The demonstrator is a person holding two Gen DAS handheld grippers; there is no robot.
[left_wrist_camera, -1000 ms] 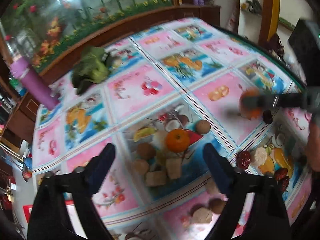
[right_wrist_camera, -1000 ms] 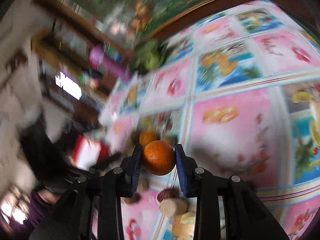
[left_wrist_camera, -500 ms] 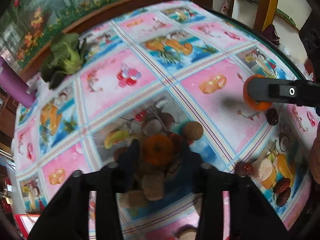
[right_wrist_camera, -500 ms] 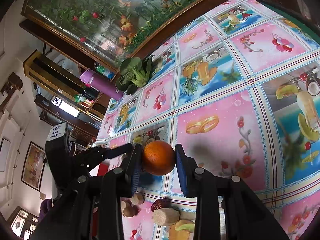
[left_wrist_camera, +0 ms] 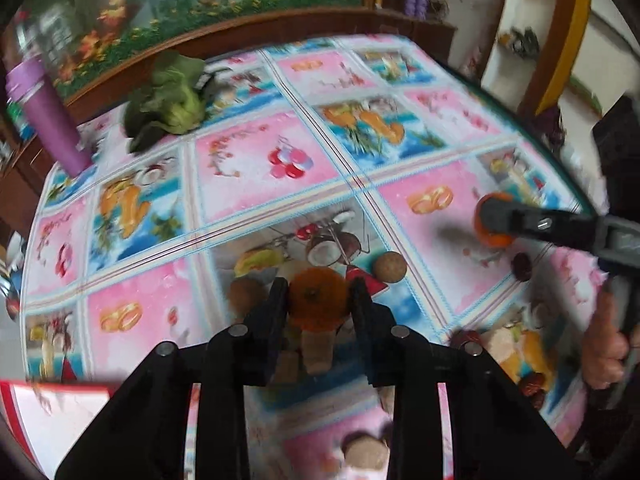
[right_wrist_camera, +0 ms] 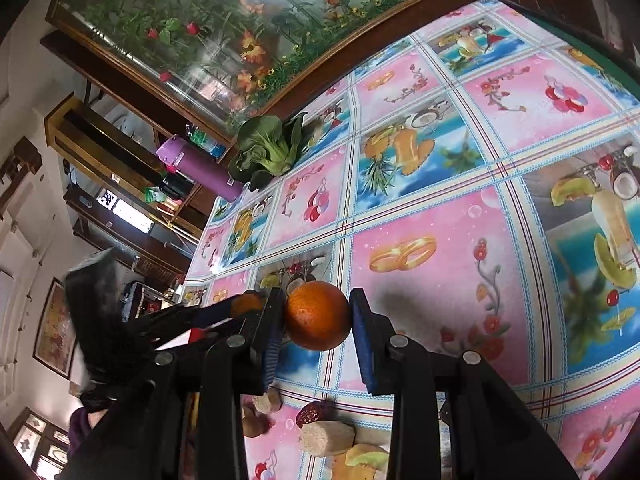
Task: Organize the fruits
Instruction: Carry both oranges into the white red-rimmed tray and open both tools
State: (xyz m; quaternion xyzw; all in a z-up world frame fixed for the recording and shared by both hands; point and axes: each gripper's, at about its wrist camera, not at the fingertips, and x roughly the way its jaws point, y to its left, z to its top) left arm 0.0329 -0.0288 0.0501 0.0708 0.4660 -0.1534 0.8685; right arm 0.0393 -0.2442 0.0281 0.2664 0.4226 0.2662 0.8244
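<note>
Two oranges, one pinched in my left tongs (left_wrist_camera: pixel 318 300) at lower centre, one in my right tongs (right_wrist_camera: pixel 318 316), lifted clear for sorting.

2 round oranges (left_wrist_camera: pixel 318 299) (right_wrist_camera: pixel 317 316), each pinched between claw fingers.
</note>
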